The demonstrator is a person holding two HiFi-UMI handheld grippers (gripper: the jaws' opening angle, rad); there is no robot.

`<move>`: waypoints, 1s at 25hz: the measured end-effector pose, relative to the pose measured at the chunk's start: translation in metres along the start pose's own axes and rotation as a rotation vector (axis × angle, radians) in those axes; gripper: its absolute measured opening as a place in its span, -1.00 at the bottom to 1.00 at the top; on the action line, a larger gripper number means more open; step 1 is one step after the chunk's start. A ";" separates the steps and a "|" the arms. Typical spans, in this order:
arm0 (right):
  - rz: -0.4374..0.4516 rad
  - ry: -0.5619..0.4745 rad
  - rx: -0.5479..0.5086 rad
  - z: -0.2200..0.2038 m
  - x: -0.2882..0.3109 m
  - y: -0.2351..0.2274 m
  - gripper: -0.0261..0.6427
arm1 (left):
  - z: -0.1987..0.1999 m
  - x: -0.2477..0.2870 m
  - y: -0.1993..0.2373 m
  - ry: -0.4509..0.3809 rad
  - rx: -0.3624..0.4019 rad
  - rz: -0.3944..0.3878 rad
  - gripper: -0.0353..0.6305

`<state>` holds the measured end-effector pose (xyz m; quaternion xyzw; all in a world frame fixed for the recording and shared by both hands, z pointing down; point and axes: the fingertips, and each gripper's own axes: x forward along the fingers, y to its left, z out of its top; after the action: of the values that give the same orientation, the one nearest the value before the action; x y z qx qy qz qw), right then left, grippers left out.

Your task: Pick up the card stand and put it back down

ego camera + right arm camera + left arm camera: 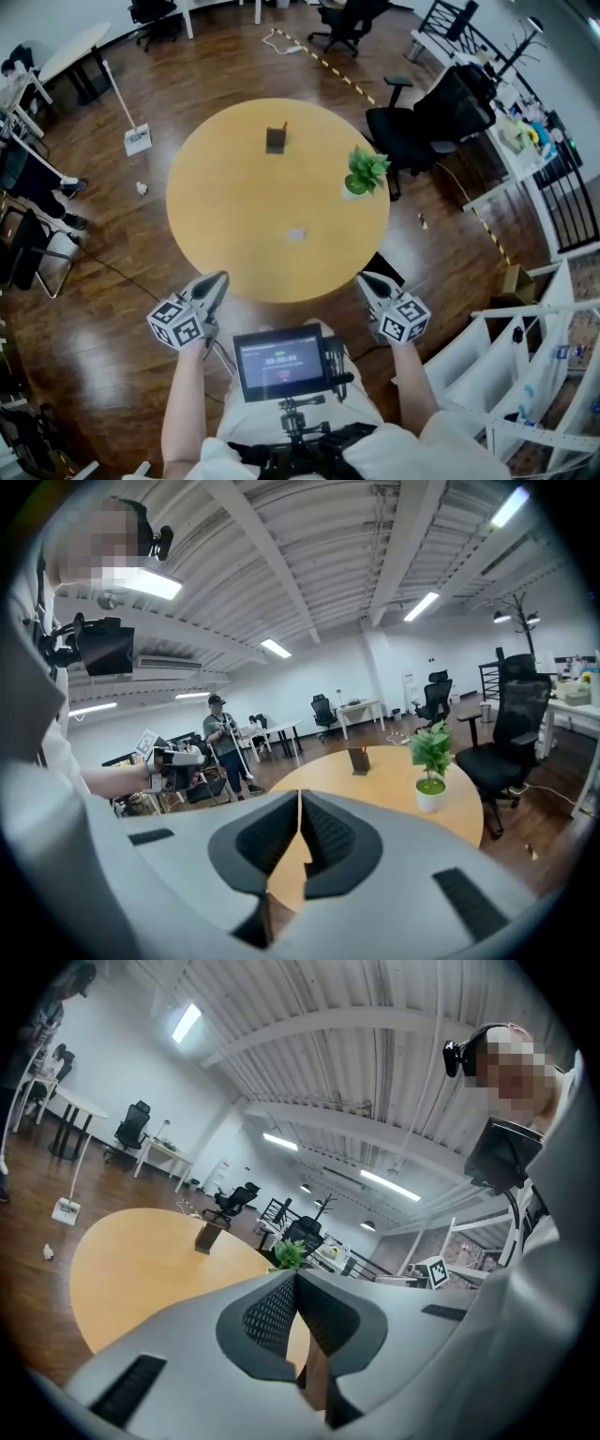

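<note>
The card stand [276,140], a small dark upright holder, stands on the far side of the round wooden table [216,216]. It also shows far off in the left gripper view as the card stand [207,1237] and in the right gripper view as the card stand [358,759]. My left gripper [217,279] hovers at the table's near edge, shut with nothing between its pads. My right gripper [367,279] is level with it on the right, also shut and empty. Both are well short of the stand.
A small potted plant [364,173] sits near the table's right edge, and a small white scrap [296,233] lies mid-table. A black office chair [412,127] stands at the right. White shelving [525,356] is on my right. A screen [279,360] hangs at my chest.
</note>
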<state>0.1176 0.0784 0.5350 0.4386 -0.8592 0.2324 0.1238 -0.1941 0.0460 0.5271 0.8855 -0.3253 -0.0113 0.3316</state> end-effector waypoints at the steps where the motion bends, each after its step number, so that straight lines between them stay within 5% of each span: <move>1: 0.002 0.005 -0.006 0.000 0.003 0.000 -0.86 | 0.000 -0.002 0.004 -0.003 -0.004 0.009 -0.91; 25: 0.267 0.247 -0.206 0.007 0.134 -0.093 -0.76 | 0.015 0.099 0.020 0.026 0.058 0.186 -0.91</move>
<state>0.1146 -0.0656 0.6114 0.2741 -0.9072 0.2098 0.2407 -0.1305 -0.0320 0.5465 0.8607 -0.4020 0.0406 0.3096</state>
